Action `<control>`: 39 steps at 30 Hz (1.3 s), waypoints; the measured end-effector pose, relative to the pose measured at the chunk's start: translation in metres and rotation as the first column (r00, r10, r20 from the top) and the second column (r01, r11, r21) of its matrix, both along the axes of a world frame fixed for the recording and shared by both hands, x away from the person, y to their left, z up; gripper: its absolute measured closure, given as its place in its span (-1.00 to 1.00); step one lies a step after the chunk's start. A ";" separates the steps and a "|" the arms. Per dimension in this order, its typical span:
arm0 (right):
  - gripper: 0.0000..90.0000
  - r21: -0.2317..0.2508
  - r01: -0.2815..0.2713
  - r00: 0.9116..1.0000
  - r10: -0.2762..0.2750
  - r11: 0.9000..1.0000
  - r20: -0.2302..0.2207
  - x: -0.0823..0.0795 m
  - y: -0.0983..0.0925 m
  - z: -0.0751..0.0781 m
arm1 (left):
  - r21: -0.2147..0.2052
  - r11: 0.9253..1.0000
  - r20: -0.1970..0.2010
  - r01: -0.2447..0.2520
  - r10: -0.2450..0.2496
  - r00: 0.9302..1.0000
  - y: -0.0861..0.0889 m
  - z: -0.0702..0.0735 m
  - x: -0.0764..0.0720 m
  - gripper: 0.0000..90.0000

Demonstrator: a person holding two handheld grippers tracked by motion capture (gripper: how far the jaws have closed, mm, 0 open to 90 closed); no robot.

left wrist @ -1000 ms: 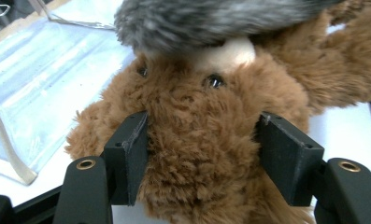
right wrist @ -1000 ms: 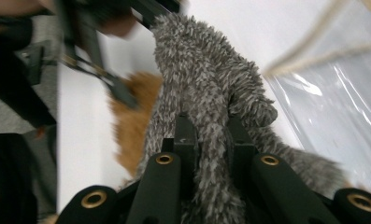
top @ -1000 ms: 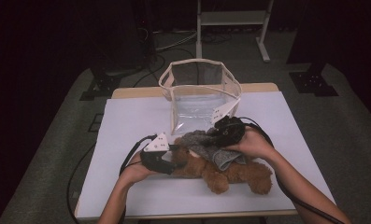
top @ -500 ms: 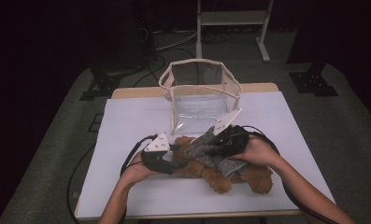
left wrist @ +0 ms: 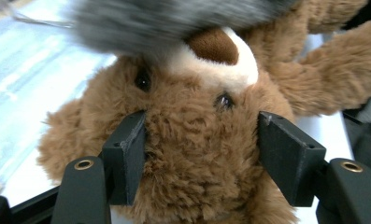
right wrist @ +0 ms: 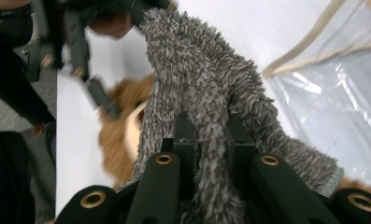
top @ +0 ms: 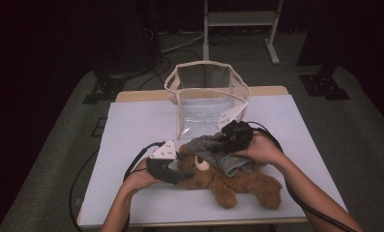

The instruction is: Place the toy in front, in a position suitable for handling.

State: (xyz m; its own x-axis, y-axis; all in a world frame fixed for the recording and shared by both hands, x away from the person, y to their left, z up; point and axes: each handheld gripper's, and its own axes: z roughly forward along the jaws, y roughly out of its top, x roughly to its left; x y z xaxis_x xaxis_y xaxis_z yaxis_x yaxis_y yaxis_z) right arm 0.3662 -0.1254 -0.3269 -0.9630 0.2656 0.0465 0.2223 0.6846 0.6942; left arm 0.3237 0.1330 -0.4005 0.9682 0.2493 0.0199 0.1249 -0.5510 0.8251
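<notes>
High view: right gripper [top: 227, 138] swung a little since a second ago, plate now tilted toward clear bag [top: 206, 99], jaws pinched on grey fuzzy sock [top: 205, 145] draped over teddy bear [top: 228, 176] mid-table. Left gripper [top: 172, 170] unmoved, jaws half-wide clamping bear's head. Likely dressing underway. Sock's far end blurred.

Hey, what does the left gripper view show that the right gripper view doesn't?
The left gripper view alone shows the teddy bear's face close up, both eyes and the brown nose, with the left gripper clamping the head between its jaws. The right gripper view alone shows the right gripper shut on the grey fuzzy cloth, with the clear plastic bag beside it. Both share the brown bear, the grey cloth and the white table.
</notes>
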 end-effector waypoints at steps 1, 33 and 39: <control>0.73 0.003 -0.003 1.000 0.003 1.000 0.005 0.002 0.003 0.002 | 0.003 1.000 -0.008 0.013 -0.013 1.000 0.000 0.001 -0.001 -0.22; 0.73 0.015 -0.006 0.999 0.007 1.000 -0.034 0.000 -0.004 -0.010 | 0.008 0.999 0.071 -0.053 0.052 0.996 -0.001 0.001 0.000 -0.21; 0.73 -0.005 -0.024 1.000 0.024 1.000 -0.020 -0.006 -0.003 -0.010 | -0.004 0.999 0.045 -0.049 0.050 0.998 0.002 0.003 0.001 -0.23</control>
